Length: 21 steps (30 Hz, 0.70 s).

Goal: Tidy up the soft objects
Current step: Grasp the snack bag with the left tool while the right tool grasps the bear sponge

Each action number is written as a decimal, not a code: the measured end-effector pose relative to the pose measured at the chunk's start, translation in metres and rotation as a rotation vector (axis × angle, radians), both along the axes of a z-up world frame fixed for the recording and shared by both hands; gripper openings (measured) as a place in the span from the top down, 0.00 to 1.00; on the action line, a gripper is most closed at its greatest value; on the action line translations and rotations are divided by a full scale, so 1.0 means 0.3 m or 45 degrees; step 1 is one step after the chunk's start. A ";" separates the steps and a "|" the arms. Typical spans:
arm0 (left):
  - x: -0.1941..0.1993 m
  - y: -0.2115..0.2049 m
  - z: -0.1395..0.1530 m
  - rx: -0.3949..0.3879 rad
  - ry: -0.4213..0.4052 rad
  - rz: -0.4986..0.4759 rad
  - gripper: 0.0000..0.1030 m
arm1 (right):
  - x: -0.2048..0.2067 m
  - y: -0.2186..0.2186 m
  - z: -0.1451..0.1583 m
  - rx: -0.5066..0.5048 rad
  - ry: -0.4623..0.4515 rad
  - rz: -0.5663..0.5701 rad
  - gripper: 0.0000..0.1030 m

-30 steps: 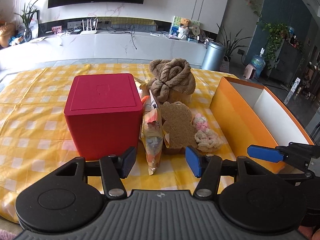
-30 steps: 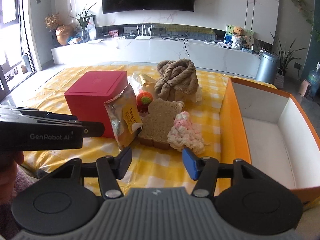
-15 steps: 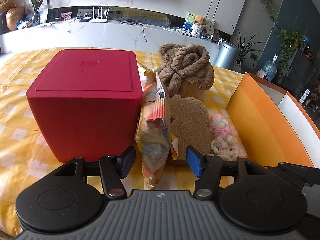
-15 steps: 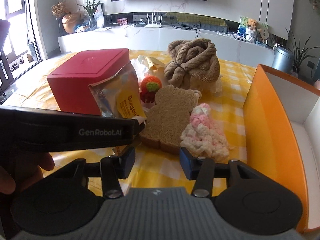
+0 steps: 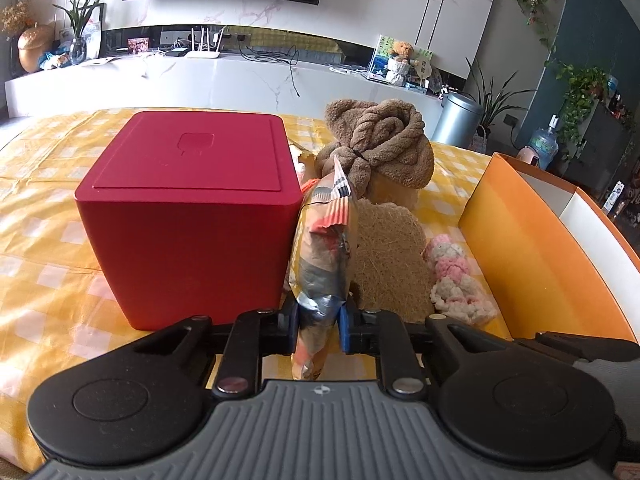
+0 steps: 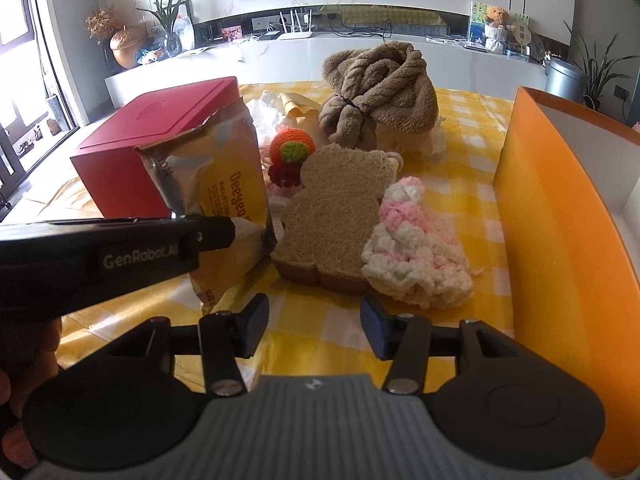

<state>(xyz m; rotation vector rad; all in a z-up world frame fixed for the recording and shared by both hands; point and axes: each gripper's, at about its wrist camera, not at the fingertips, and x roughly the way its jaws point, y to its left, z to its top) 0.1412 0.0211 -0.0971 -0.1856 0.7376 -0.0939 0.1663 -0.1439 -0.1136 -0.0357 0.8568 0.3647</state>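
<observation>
Since a second ago the left gripper (image 5: 319, 330) has dropped and its jaws are closing on the upright snack bag (image 5: 324, 264) beside the red box (image 5: 188, 216), ready to lift it, while the right gripper (image 6: 314, 330) hangs apart, empty.

Left gripper (image 6: 224, 236) side: "GenRobot.AI" in pale letters on the black body.
Snack bag (image 6: 224, 196): "Deeyeo" in dark letters down the yellow face; smaller print beside it too small to read.
</observation>
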 end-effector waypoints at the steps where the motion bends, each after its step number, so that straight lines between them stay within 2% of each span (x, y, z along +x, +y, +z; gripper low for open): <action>1: -0.008 0.002 0.004 0.001 0.002 0.000 0.80 | 0.005 0.004 -0.004 0.005 0.006 0.001 0.45; 3: -0.019 0.009 0.009 -0.001 0.005 -0.001 0.80 | 0.022 0.018 -0.015 0.015 0.015 0.002 0.39; 7: -0.021 0.019 0.007 -0.006 0.009 -0.008 0.80 | 0.032 0.030 -0.016 -0.008 -0.023 -0.027 0.39; 8: -0.020 0.018 0.005 -0.005 0.012 -0.007 0.80 | 0.031 0.023 -0.012 -0.022 -0.040 -0.050 0.36; 9: -0.020 0.021 0.005 -0.011 0.011 -0.002 0.80 | 0.032 0.013 -0.009 -0.037 -0.053 -0.086 0.28; 11: -0.022 0.020 0.005 0.000 0.016 -0.001 0.81 | 0.036 -0.011 -0.006 -0.057 -0.071 -0.152 0.21; 14: -0.033 0.028 0.005 0.000 0.018 0.004 0.81 | 0.049 -0.026 -0.007 0.010 -0.039 -0.161 0.21; 18: -0.055 0.058 0.017 -0.034 0.017 0.030 0.81 | 0.027 0.040 -0.015 -0.084 -0.072 -0.040 0.22; 21: -0.064 0.056 0.016 -0.005 0.022 0.034 0.81 | 0.015 0.065 -0.021 -0.082 -0.070 -0.001 0.23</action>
